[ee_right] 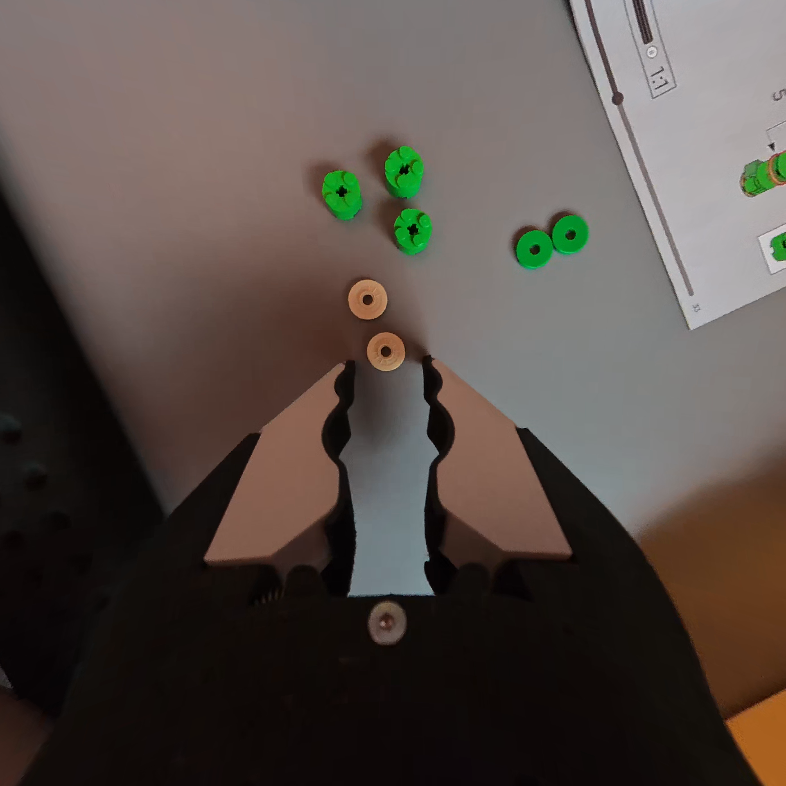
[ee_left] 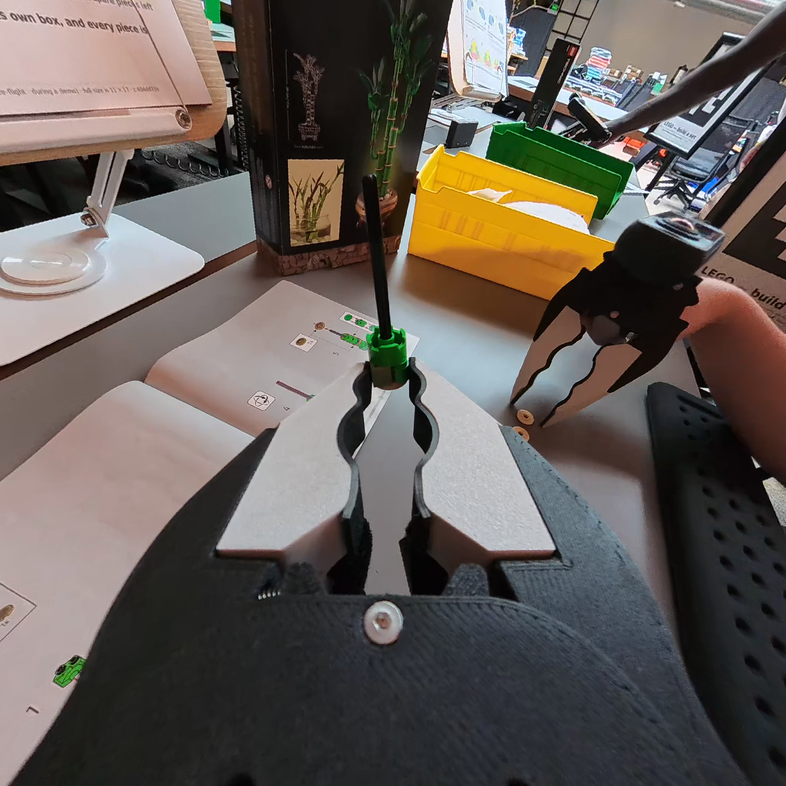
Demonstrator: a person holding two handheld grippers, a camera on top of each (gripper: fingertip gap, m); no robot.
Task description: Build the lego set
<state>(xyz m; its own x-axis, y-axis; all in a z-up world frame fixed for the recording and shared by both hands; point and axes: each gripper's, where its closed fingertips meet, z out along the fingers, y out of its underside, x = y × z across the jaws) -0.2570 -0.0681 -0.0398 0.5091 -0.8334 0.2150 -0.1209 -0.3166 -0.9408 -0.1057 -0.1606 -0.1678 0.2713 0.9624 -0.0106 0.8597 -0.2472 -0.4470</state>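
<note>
My left gripper (ee_left: 388, 369) is shut on a green round brick stack (ee_left: 386, 356) with a long black axle (ee_left: 377, 259) standing up out of it, held above the open instruction booklet (ee_left: 238, 383). My right gripper (ee_right: 386, 362) is open, pointing down at the grey table, its tips on either side of a tan round plate (ee_right: 385, 351). A second tan plate (ee_right: 367, 299) lies just beyond. Three green round bricks (ee_right: 404, 171) and two green flat round plates (ee_right: 534, 249) lie farther on. The right gripper also shows in the left wrist view (ee_left: 527, 410), over the tan plates (ee_left: 525, 417).
The black set box (ee_left: 336, 127) stands upright behind the booklet. A yellow bin (ee_left: 502, 229) and a green bin (ee_left: 557, 166) sit at the back right. A white stand base (ee_left: 85, 272) is at left. A black perforated chair back (ee_left: 723, 531) is at right. My hands' fingertips stand some 20 cm from each other.
</note>
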